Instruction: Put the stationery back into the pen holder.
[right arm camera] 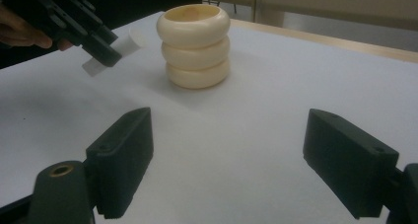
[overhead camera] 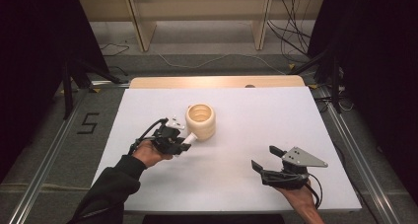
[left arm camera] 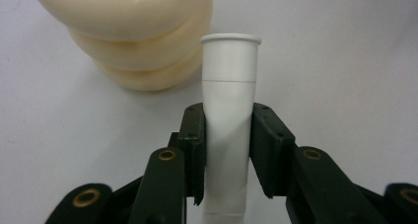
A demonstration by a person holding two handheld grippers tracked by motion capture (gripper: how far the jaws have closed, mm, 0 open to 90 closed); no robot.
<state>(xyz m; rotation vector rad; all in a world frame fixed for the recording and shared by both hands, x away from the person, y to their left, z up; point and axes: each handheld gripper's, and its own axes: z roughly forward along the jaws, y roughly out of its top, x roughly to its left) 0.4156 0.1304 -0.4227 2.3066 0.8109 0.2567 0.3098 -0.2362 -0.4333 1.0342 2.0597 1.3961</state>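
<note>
The left gripper [overhead camera: 183, 144] has its jaws clenched on a white tube [left arm camera: 229, 110]. In the left gripper view both black pads press on the sides of the tube, and the end with a little rim sticks out past the tips. The tube is off the white surface [overhead camera: 231, 174], held up in the air at a slant.

Just past the tips of those jaws stands a cream holder [overhead camera: 200, 121]. It looks like three fat rings piled up, and its top is open. The rim of the tube is near the side of the holder, lower than the opening.

So the picking up is done. I think the tube is meant to go into the holder. That part is left: the tube has to go higher, over the opening, and then down inside.

The right gripper [overhead camera: 270, 160] rests low over the surface, well apart from the holder. Its jaws are spread wide with nothing between them, as the right gripper view shows.

I see no words or labels on the tube or the holder. On the floor to the left of the surface there is a dark mark [overhead camera: 87, 123] shaped like a 5.
</note>
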